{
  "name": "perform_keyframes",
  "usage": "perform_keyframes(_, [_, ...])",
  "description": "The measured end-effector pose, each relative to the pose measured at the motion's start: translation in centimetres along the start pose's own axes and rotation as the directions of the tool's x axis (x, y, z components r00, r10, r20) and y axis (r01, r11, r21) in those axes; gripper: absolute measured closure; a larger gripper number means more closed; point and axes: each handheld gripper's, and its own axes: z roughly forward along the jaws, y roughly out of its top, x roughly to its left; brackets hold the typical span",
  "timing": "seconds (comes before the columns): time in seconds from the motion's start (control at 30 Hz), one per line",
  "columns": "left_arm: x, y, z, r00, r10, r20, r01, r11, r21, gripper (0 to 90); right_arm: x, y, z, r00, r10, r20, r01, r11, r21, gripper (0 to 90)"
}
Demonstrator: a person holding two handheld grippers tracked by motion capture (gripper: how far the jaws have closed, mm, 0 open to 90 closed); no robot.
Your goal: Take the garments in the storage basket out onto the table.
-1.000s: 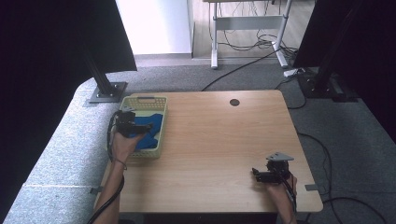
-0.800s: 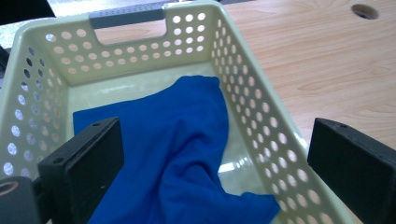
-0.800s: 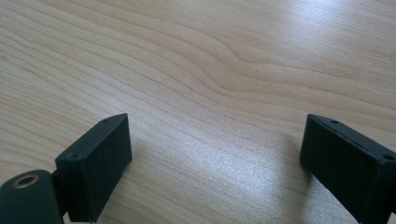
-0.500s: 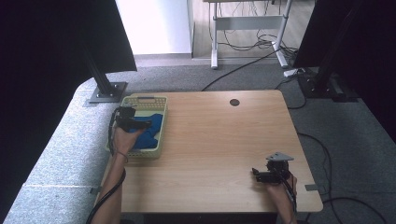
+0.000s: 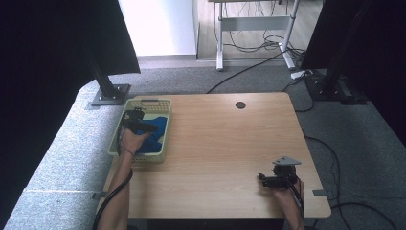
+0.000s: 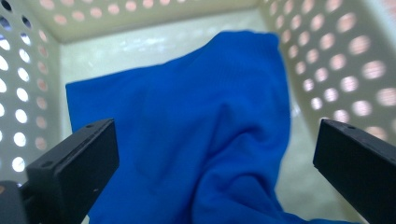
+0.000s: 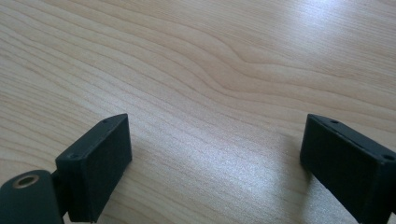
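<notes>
The table (image 5: 225, 143) carries a perforated basket (image 5: 163, 103) at its far left, and the blue cloth (image 5: 154, 132) lies inside it. Your left gripper (image 6: 215, 154), jaws wide and empty, sits directly over the cloth's ridge, which runs away from you. Your right gripper (image 5: 268, 178), open too, rests well apart, near right.

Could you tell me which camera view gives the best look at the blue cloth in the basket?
The left gripper view: the blue cloth lies close up between the open jaws, its folds clear against the perforated basket. The high view shows it small, partly hidden by the left gripper. The right gripper view looks at bare table.
</notes>
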Motion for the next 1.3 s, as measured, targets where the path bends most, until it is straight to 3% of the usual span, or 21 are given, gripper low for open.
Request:
perform_keyframes(0.23, [0.3,0.3,1.6,0.9995,0.009,-0.031,-0.007,0.9966,0.083,0.0,0.0,0.0,0.0,1.0000,-0.002,-0.002,0.002,1.000,0.000,9.0])
perform_keyframes(0.4, [0.5,0.3,3.1,0.9987,0.022,-0.046,-0.015,0.9896,0.143,0.0,0.0,0.0,0.0,1.0000,-0.004,-0.003,0.004,1.000,0.000,8.9])
perform_keyframes(0.63, [1.0,0.2,4.5,0.9991,-0.009,-0.042,0.017,0.9782,0.207,0.0,0.0,0.0,0.0,1.0000,-0.004,-0.005,0.004,1.000,0.000,9.0])
perform_keyframes(0.77, [1.5,0.0,5.0,0.9981,-0.061,-0.009,0.062,0.9737,0.220,0.0,0.0,0.0,0.0,1.0000,-0.006,-0.006,0.006,1.000,0.001,9.0])
perform_keyframes(0.97, [1.3,-0.2,4.8,0.9991,-0.042,0.005,0.040,0.9785,0.202,2.1,0.1,0.0,0.0,0.9999,-0.008,-0.007,0.008,1.000,0.000,8.9])
perform_keyframes(1.13, [0.7,0.0,4.1,0.9993,-0.015,0.034,0.008,0.9828,0.184,24.3,0.1,0.0,0.0,0.9999,-0.009,-0.008,0.009,1.000,0.000,9.0])
perform_keyframes(1.27, [0.5,0.1,3.7,0.9977,-0.015,0.066,0.004,0.9871,0.160,59.6,0.1,0.0,0.0,0.9999,-0.011,-0.009,0.011,1.000,0.000,9.0])
perform_keyframes(1.3, [0.4,0.0,3.7,0.9973,-0.011,0.072,0.000,0.9879,0.155,64.9,0.1,0.0,0.0,0.9999,-0.011,-0.010,0.011,1.000,0.000,9.0])
